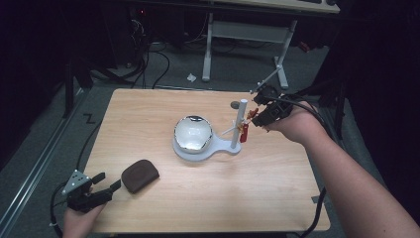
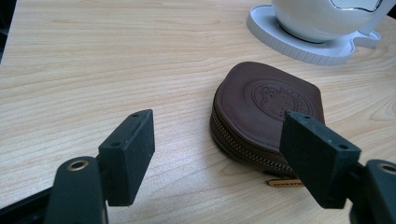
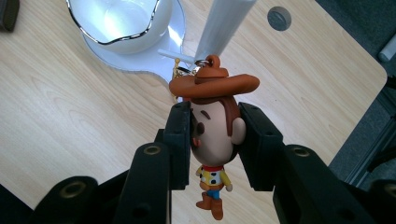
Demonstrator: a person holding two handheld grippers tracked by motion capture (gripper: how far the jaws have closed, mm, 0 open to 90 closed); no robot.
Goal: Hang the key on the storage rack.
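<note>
A cowboy figure keychain (image 3: 212, 86) with a brown hat hangs upright, and my right gripper (image 3: 215, 140) is shut on its head. Its ring sits close to a thin white peg (image 3: 170, 55) on the stand's post (image 3: 224, 23); I cannot tell whether it is hooked on. In the high view the right gripper (image 1: 253, 116) is just right of the post (image 1: 241, 119). A brown zipped leather pouch (image 1: 140, 174) lies flat at the table's front left. My left gripper (image 1: 110, 181) is open just left of it, and the pouch (image 2: 268, 109) lies ahead near the right jaw.
A white stand base (image 1: 198, 151) carries a shiny white bowl (image 1: 193, 133) at the table's middle. A small red and yellow item (image 1: 243, 132) hangs by the post. A grey cable hole (image 1: 235, 104) is behind the stand. The table's front edge is near the left hand.
</note>
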